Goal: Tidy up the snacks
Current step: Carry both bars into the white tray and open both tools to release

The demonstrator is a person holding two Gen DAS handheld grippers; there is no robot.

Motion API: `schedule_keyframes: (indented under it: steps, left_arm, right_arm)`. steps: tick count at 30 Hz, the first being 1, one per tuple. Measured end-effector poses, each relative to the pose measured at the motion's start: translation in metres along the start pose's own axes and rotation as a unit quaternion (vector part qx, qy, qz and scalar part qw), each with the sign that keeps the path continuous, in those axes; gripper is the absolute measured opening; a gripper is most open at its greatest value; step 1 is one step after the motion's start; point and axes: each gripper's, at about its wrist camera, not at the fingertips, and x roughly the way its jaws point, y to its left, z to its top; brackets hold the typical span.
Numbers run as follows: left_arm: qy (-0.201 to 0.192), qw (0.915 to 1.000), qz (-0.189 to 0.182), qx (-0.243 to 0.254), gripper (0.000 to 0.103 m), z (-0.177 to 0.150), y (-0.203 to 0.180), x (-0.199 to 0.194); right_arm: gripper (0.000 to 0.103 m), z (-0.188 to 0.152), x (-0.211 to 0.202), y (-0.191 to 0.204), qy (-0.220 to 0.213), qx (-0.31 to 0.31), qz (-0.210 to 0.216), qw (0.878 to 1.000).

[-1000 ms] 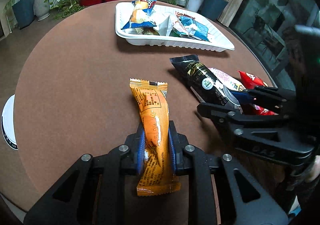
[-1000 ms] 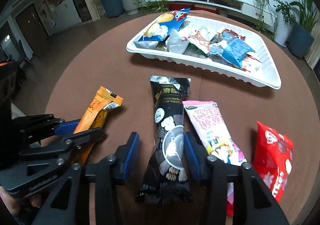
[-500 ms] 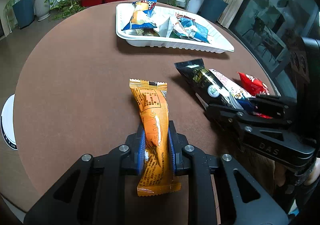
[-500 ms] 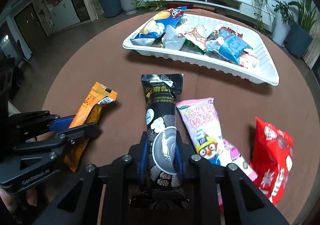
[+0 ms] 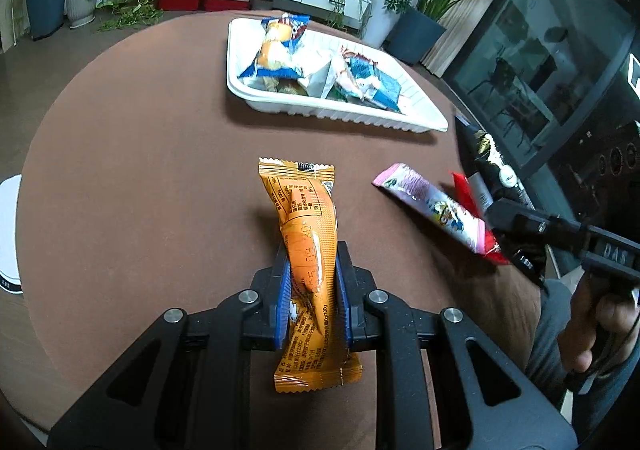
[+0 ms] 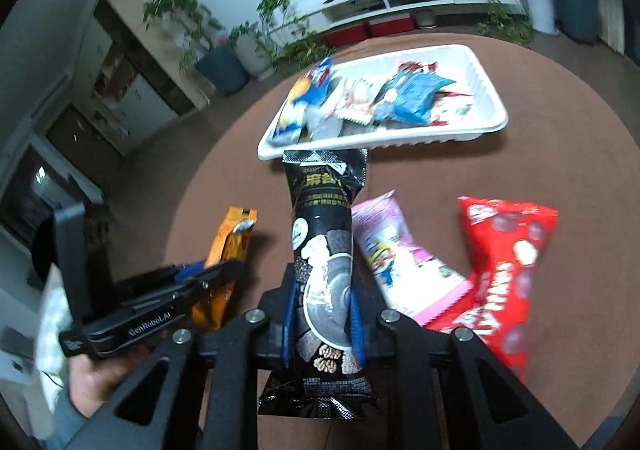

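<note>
My left gripper (image 5: 312, 292) is shut on an orange snack packet (image 5: 304, 218), whose far end points toward the white tray (image 5: 340, 115). My right gripper (image 6: 322, 304) is shut on a black snack packet (image 6: 320, 218), held up off the brown round table (image 5: 140, 170) with its far end in front of the tray's (image 6: 380, 141) near rim. From the left wrist, the black packet (image 5: 492, 166) and right gripper (image 5: 520, 218) show at the right edge. From the right wrist, the left gripper (image 6: 220, 268) and orange packet (image 6: 228, 246) show at the left. The tray holds several packets.
A pink packet (image 6: 396, 258) and a red packet (image 6: 504, 270) lie on the table right of the black one. A hand (image 5: 600, 314) holds the right gripper. Potted plants and a low white cabinet stand beyond the table. A white round object (image 5: 10, 234) sits past the left edge.
My right gripper shut on the black packet, then lifted it off the table and rolled. The left gripper kept its hold on the orange packet and barely moved.
</note>
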Motion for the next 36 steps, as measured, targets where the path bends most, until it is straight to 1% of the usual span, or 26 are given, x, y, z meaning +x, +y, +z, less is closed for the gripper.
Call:
schedule_keyframes:
  steps: [4, 7, 10, 12, 15, 18, 21, 25, 28, 31, 34, 36]
  left_arm:
    - [-0.014, 0.9999, -0.003, 0.0, 0.018, 0.015, -0.001, -0.009]
    - [-0.029, 0.9995, -0.005, 0.007, 0.018, 0.037, -0.006, -0.016]
    - [-0.04, 0.9989, -0.008, 0.022, 0.018, 0.06, -0.015, -0.02]
    - [-0.048, 0.9981, -0.007, 0.038, 0.018, 0.083, -0.026, -0.02]
    - [-0.059, 0.9971, -0.013, 0.047, 0.018, 0.119, -0.035, -0.016]
    - [-0.067, 0.996, -0.012, 0.057, 0.018, 0.15, -0.045, -0.012]
    - [-0.065, 0.9954, -0.008, 0.07, 0.018, 0.183, -0.056, 0.001]
    - [-0.045, 0.9959, -0.001, 0.078, 0.018, 0.212, -0.062, 0.033]
    - [-0.028, 0.996, 0.011, 0.085, 0.018, 0.219, -0.064, 0.058]
    - [-0.011, 0.996, 0.023, 0.086, 0.018, 0.227, -0.063, 0.089]
    - [0.004, 0.9955, 0.035, 0.088, 0.018, 0.229, -0.062, 0.113]
    - [0.011, 0.9952, 0.038, 0.09, 0.018, 0.226, -0.062, 0.125]
  right_arm:
    - [0.024, 0.012, -0.015, -0.021, -0.017, 0.027, -0.002, 0.999]
    - [0.024, 0.023, -0.026, -0.043, -0.032, 0.051, -0.011, 0.998]
    - [0.024, 0.036, -0.034, -0.056, -0.045, 0.06, -0.023, 0.997]
    - [0.024, 0.052, -0.04, -0.063, -0.057, 0.064, -0.031, 0.996]
    - [0.024, 0.075, -0.052, -0.066, -0.078, 0.061, -0.039, 0.994]
    - [0.024, 0.106, -0.06, -0.063, -0.103, 0.046, -0.046, 0.993]
    - [0.024, 0.137, -0.057, -0.054, -0.113, 0.025, -0.05, 0.992]
    - [0.024, 0.168, -0.033, -0.053, -0.099, 0.017, -0.044, 0.994]
    - [0.024, 0.184, -0.003, -0.055, -0.073, 0.012, -0.041, 0.996]
    - [0.024, 0.193, 0.034, -0.058, -0.042, 0.013, -0.052, 0.998]
    - [0.024, 0.196, 0.07, -0.064, -0.013, 0.01, -0.075, 0.997]
    - [0.024, 0.194, 0.084, -0.07, -0.001, 0.012, -0.087, 0.996]
